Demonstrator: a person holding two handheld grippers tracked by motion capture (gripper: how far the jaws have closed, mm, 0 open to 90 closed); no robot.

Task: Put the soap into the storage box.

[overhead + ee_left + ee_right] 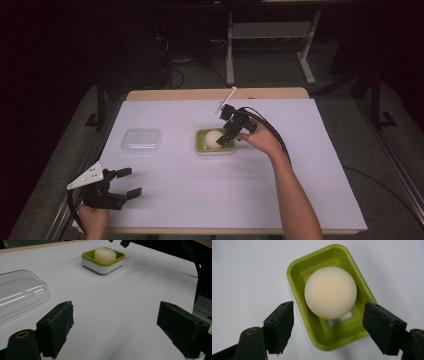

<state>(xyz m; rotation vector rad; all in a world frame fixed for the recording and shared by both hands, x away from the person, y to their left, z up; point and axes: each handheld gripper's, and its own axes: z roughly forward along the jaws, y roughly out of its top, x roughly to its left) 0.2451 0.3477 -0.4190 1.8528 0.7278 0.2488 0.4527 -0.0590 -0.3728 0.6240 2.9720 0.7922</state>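
Two grippers are noted at a table covered by a smooth white sheet (280, 200). We find the right gripper (226, 138) held over a green dish (202, 148) near the table's middle, its jaws apart and clear of the contents. The dish is a glossy rounded-rectangle tray of lime green, and it holds a pale cream ball (214, 138) with a matte, smooth surface. In the right gripper view we record a slot (340, 319) in the dish floor, partly hidden beneath the ball, with both black jaws standing either side of the dish's near end. The left gripper view adds that the dish has a white lower body (100, 268) under the green rim. We see the left gripper (126, 183) low at the near left corner, jaws wide apart over bare sheet, well apart from the dish. A clear plastic lid (141, 140), rounded at its corners, lies flat left of the dish.
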